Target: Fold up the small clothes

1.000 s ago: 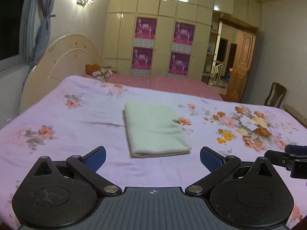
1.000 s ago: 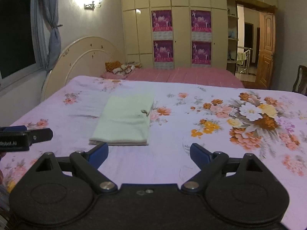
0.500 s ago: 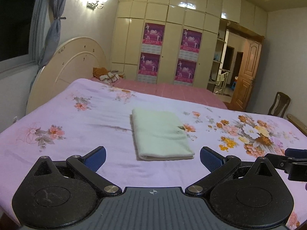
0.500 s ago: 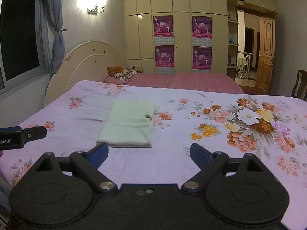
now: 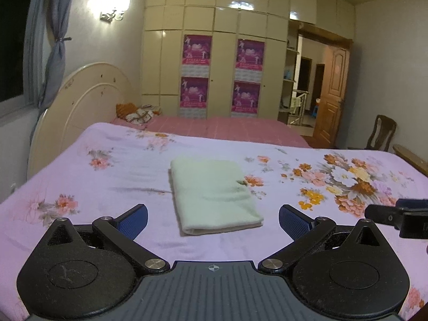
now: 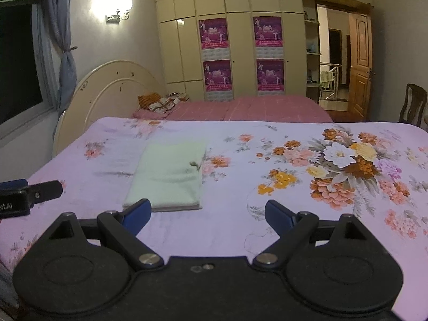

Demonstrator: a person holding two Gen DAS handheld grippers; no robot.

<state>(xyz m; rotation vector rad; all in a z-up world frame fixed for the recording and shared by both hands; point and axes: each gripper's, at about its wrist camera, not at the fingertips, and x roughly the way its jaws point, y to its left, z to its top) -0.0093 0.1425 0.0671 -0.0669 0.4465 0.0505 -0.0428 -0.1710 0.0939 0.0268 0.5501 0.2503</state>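
left of frame: cream headboard (image 5: 77, 101) and tied curtain (image 5: 57, 53), wall lamp (image 5: 111, 14) at upper left. left gripper (image 5: 212, 220) hovers low over the floral bedsheet (image 5: 107, 187), jaws spread wide, holding nothing. centre: folded pale green cloth (image 5: 211, 195) lies flat on the sheet, just beyond the fingertips, untouched. right gripper (image 6: 207, 212), jaws likewise apart and empty, sits near the cloth's front right corner. nothing lies between jaws and cloth. far right: wardrobe (image 5: 227, 61), wooden door (image 5: 333, 93), chair (image 5: 381, 133).

Bedspread (image 5: 112, 187) around the folded cloth (image 5: 214, 192) is bare on all sides. Left gripper (image 5: 213, 218) and right gripper (image 6: 207, 212) hang apart, jaws spread, neither touching the cloth.
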